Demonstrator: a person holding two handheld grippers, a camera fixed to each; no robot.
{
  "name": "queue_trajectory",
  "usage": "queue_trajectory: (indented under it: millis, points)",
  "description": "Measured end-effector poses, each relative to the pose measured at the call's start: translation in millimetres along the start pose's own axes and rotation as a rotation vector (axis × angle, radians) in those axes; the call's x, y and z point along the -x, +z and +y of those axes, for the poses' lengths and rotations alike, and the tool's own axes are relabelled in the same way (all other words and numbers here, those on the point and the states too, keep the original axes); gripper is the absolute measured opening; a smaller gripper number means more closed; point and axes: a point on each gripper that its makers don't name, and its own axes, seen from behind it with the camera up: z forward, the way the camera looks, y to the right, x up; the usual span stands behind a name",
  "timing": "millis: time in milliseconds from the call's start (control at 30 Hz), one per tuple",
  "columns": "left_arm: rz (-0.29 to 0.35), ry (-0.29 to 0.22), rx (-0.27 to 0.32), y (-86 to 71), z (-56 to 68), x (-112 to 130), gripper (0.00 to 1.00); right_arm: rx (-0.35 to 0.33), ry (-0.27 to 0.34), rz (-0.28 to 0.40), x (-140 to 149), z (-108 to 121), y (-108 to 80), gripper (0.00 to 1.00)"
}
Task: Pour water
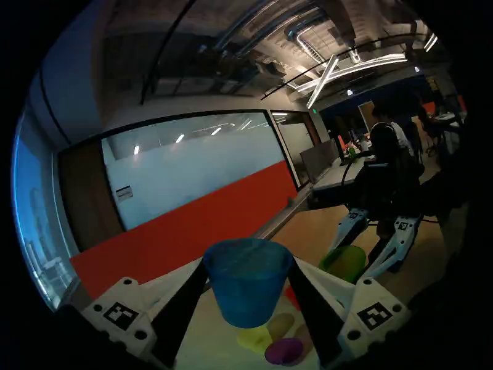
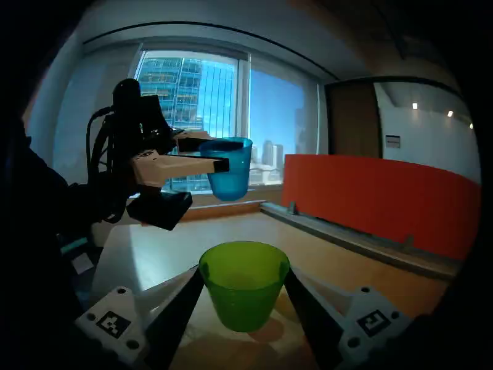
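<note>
Tabletop (image 2: 333, 253) below: left tool (image 1: 248, 264) grips blue cup (image 1: 248, 290) above green cup (image 2: 243, 293), clamped upright in right tool (image 2: 243, 271), likely to receive water

A cup (image 1: 248, 290) sits between the fingers of the left gripper (image 1: 249, 266), above the table (image 1: 308, 234). Ahead and to the right, lower down, the right gripper (image 1: 356, 258) holds a second cup (image 1: 342, 264) between its fingers.

Open air separates the raised blue cup (image 2: 229, 166) from the green cup (image 2: 244, 283). The tabletop (image 2: 345, 253) beyond the green cup offers free passage. The orange partition (image 2: 382, 197) bounds the far right. Coloured discs (image 1: 277, 342) lie on the tabletop below the blue cup.
</note>
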Motion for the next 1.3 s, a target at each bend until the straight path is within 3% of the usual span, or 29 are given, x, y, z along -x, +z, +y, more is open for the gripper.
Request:
queue_trajectory:
  millis: [700,1300]
  points:
    - [0.002,0.158,-0.017,8.2,-4.4,-21,0.87,-0.034,0.006,-0.004,5,-10,10.1,0.92]
    - [-0.010,0.304,-0.020,12.8,2.4,-32,0.88,-0.062,0.006,-0.004,5,-17,16.8,0.91]
